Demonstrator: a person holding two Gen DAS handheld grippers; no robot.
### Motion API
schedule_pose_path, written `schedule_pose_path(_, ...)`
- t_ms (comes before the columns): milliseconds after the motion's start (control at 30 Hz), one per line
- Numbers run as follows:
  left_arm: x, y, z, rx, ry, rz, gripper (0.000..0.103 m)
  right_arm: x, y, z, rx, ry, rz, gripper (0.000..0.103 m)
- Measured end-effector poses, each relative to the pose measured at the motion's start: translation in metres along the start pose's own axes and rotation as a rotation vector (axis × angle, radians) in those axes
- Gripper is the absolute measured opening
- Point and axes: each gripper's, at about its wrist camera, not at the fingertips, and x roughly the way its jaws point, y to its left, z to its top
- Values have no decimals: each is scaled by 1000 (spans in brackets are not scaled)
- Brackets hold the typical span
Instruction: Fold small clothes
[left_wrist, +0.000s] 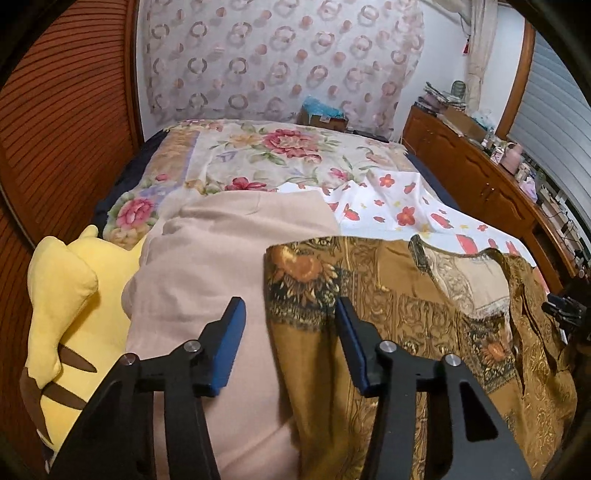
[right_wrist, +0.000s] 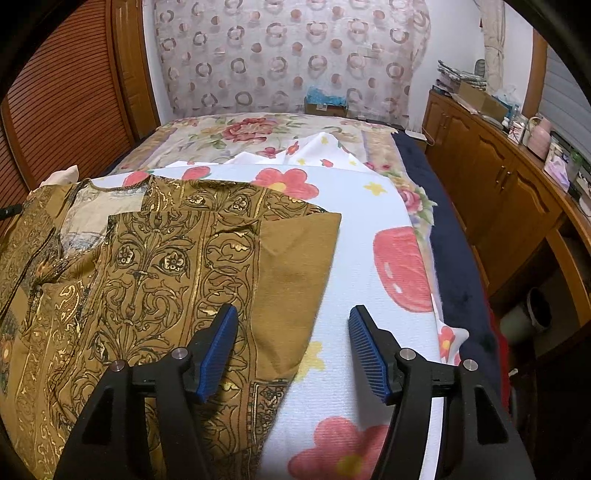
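Mustard-brown patterned shirt (right_wrist: 155, 266) lies spread on a white flowered sheet (right_wrist: 369, 258) over the bed (left_wrist: 258, 155), beside a beige garment (left_wrist: 207, 266). The left gripper (left_wrist: 291, 308) hangs over the shirt's edge, fingers apart and empty. The right gripper (right_wrist: 293, 314) straddles the shirt's sleeve, fingers apart, gripping nothing.

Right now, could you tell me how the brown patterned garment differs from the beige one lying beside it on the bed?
The brown patterned garment carries gold scrollwork and sunflower prints; the beige garment is plain. The brown one lies spread out with its neckline showing, while the beige one is bunched against a yellow plush toy. Both rest on the bed, touching along one edge.
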Motion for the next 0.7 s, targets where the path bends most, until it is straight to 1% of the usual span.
schedule_pose_path(67,2,0,2,1,4,-1,40,0,0,0,0,0,0,65)
schedule_pose_path(233,6,-3,2,13,20,-3,31,0,0,0,0,0,0,65)
schedule_pose_path(300,5,-5,1,24,14,-1,20,0,0,0,0,0,0,65)
schedule_pose_path(367,2,-6,1,29,8,-14,6,0,0,0,0,0,0,65)
schedule_pose_path(467,-6,-9,1,39,-11,-19,3,0,0,0,0,0,0,65)
schedule_pose_path(700,-52,-32,-4,81,-124,-58,2,0,0,0,0,0,-2,65)
